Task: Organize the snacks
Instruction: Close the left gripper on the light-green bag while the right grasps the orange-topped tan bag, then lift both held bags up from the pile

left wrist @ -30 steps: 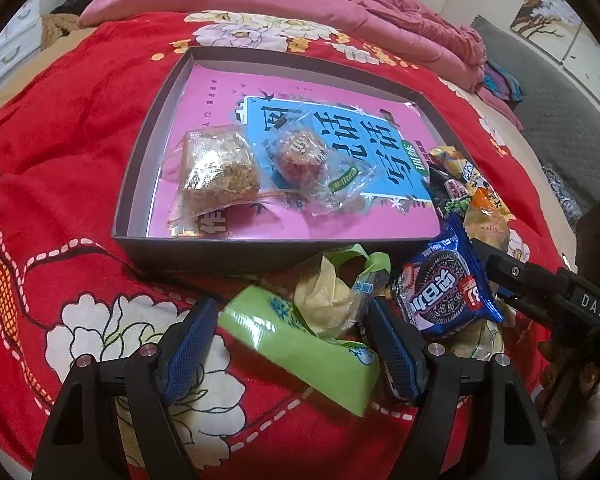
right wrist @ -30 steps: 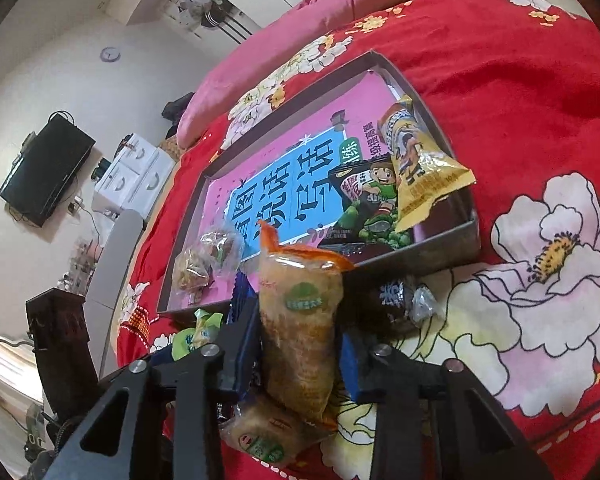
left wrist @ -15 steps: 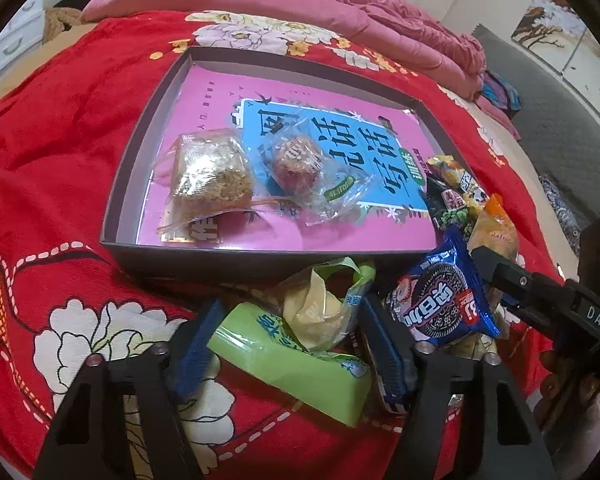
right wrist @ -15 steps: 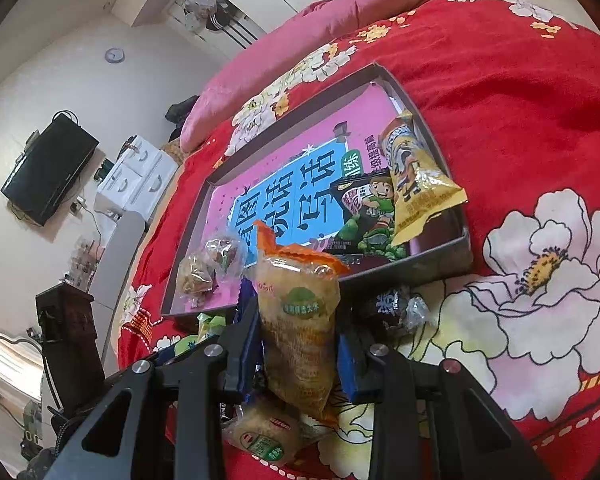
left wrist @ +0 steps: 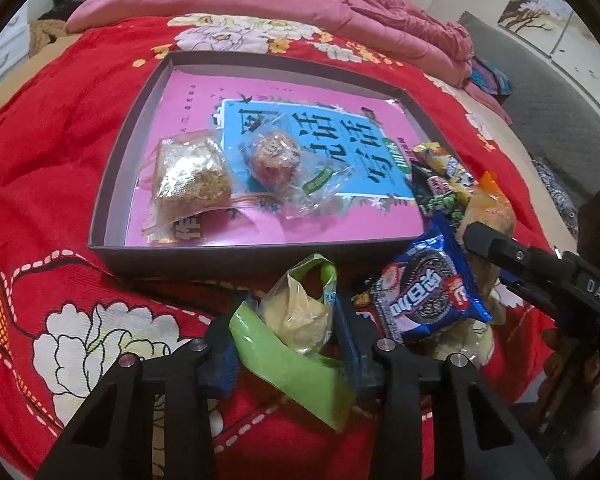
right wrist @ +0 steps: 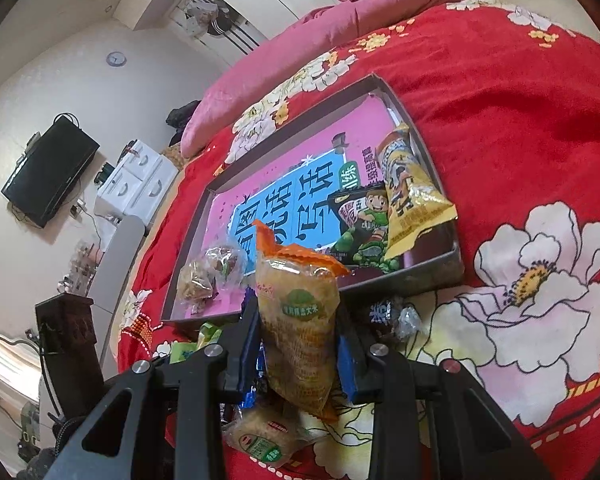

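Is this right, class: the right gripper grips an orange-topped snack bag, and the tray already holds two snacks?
Not quite. The right gripper does grip the orange-topped snack bag, but the tray holds four snacks, not two: two clear-wrapped ones at one end, a dark packet and a yellow packet at the other. The right wrist view shows all four.

Your frames are evenly lit by soft indoor light; colours read saturated on the red bedspread (left wrist: 52, 152). Shadows are faint, falling just under the box wall (left wrist: 220, 260). Clear wrappers (left wrist: 284, 160) carry small glare spots. Fisheye bending curves the edges, with black vignette at the corners. Near parts look slightly soft, with mild overall compression blur.
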A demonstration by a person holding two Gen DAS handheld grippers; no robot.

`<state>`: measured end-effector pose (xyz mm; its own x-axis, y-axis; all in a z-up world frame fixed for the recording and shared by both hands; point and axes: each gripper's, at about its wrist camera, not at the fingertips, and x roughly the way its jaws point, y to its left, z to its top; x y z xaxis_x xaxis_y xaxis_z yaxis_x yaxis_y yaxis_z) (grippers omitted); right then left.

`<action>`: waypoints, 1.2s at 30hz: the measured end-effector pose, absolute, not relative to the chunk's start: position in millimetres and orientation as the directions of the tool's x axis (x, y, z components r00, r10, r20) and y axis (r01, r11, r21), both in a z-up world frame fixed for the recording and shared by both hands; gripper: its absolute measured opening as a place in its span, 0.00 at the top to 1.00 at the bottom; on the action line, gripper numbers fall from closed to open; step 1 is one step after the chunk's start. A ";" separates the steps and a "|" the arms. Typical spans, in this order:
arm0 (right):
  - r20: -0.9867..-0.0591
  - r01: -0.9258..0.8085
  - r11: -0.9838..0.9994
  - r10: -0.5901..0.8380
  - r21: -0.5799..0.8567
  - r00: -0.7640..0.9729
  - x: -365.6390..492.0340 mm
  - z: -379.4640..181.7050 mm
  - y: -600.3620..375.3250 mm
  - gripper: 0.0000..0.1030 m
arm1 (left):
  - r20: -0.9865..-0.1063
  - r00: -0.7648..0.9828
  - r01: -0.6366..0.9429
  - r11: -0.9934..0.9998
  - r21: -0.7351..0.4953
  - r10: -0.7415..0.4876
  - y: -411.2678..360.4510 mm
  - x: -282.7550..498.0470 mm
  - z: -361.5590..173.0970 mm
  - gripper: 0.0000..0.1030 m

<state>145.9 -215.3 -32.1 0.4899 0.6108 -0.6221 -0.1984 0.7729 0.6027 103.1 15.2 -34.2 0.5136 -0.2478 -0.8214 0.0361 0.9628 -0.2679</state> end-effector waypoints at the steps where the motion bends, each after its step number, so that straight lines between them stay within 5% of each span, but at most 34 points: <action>1: -0.622 -0.201 0.775 0.609 0.599 0.493 145.7 -31.3 -215.5 0.67 | -0.819 0.515 0.043 0.962 -0.270 -0.253 14.6 102.3 -32.9 0.59; 36: -0.553 -0.263 0.794 0.580 0.547 0.599 136.6 -1.0 -227.3 0.67 | -0.695 0.687 -0.009 0.953 -0.304 -0.215 57.6 93.8 8.1 0.59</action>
